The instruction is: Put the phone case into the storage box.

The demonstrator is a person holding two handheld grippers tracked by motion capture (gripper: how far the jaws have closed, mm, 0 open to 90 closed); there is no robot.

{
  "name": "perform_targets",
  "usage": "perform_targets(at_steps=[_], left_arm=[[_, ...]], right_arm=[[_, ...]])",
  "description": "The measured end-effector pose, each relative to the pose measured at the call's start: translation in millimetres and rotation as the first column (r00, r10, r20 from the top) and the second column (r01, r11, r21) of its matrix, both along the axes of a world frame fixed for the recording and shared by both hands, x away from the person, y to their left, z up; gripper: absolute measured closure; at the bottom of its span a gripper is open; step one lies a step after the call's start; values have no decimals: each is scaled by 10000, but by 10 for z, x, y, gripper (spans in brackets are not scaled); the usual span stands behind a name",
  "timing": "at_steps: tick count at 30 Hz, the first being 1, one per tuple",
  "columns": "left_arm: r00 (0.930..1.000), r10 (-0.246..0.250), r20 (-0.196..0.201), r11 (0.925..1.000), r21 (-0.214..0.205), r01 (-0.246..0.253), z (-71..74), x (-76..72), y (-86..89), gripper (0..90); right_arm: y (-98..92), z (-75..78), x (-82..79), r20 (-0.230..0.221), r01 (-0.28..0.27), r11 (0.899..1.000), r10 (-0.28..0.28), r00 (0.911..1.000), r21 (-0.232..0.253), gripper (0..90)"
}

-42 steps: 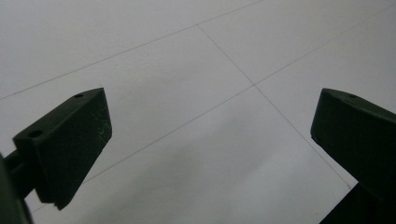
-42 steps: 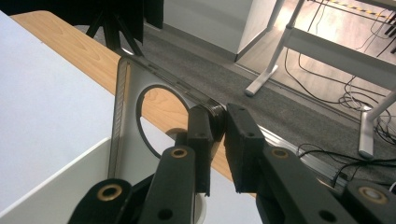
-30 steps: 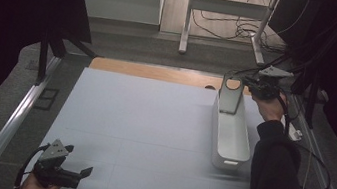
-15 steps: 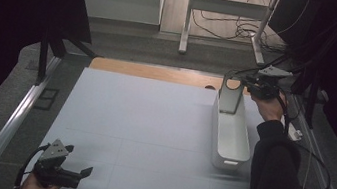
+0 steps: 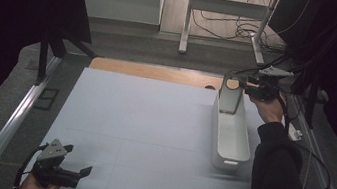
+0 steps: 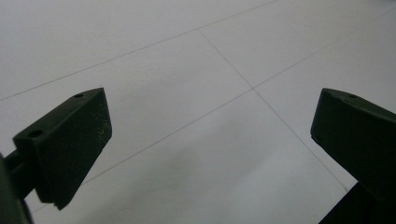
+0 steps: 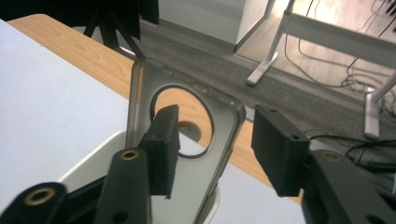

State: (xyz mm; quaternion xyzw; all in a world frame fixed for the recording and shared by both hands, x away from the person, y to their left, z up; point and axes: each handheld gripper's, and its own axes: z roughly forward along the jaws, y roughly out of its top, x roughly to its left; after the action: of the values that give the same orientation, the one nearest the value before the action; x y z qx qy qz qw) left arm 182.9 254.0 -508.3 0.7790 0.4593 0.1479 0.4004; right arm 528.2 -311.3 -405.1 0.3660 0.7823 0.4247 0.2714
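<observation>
The grey metal stand [image 5: 230,94], a flat plate with a round hole, stands upright in the far end of the white bin [image 5: 231,143]; the right gripper [image 7: 215,149] has just been opening its jaws, which now straddle the stand's top edge without pinching it. It looks stiff, thin and smooth, likely slippery, so the flat top beside the hole seems the best hold. The left gripper [image 5: 75,170] rests wide open and empty near the table's near edge.
</observation>
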Motion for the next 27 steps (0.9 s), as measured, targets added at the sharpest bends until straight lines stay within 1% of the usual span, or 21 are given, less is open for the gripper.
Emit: perform_targets(at_steps=[2, 4, 5, 7, 9, 11, 12, 17, 18, 19, 20, 24, 27], left_arm=[[10000, 3, 28, 10000, -43, -3, 1, -2, 3, 0], [10000, 14, 62, 10000, -73, -13, 4, -5, 9, 0], [9999, 22, 109, 10000, -91, -21, 6, -10, 11, 0], [9999, 70, 136, 9999, -141, -68, 11, -18, 16, 0], [10000, 68, 69, 9995, -301, -65, 17, -26, 24, 0], [9999, 76, 70, 9995, -292, -74, 18, -29, 25, 0], [10000, 71, 59, 9995, -300, -70, 18, -32, 26, 0], [9999, 81, 69, 9993, -352, -78, 22, -46, 31, 0], [9999, 107, 74, 9993, -365, -104, 22, -47, 34, 0], [9999, 107, 74, 9993, -365, -104, 22, -47, 34, 0], [9999, 113, 67, 9992, -380, -110, 21, -48, 38, 0], [10000, 66, 71, 9991, -408, -63, 22, -51, 47, 0], [10000, -14, 57, 9989, -472, 17, 21, -49, 53, 0]], right_arm=[[1, -1, -12, -234, 47, 9999, -44, 9997, 97, 463], [5, -4, -33, -397, 145, 9996, -135, 9991, 240, 425], [3, -4, -41, -473, 182, 9995, -170, 9987, 246, 424], [10, -4, -66, -523, 233, 9995, -221, 9984, 228, 408], [16, 3, -95, -651, 265, 9994, -252, 9976, 205, 390], [19, 7, -115, -694, 288, 9994, -273, 9972, 208, 378], [22, 11, -134, -756, 268, 9993, -246, 9968, 275, 357], [44, 17, -221, -1008, 196, 9994, -166, 9948, 294, 335], [49, 20, -254, -1064, 182, 9992, -144, 9942, 357, 327], [49, 20, -254, -1064, 182, 9992, -144, 9942, 357, 327], [52, 23, -283, -1135, 147, 9989, -96, 9935, 441, 319], [60, 28, -393, -1390, 96, 9986, -22, 9903, 521, 289], [62, 28, -470, -1489, 56, 9988, 18, 9889, 491, 267]])
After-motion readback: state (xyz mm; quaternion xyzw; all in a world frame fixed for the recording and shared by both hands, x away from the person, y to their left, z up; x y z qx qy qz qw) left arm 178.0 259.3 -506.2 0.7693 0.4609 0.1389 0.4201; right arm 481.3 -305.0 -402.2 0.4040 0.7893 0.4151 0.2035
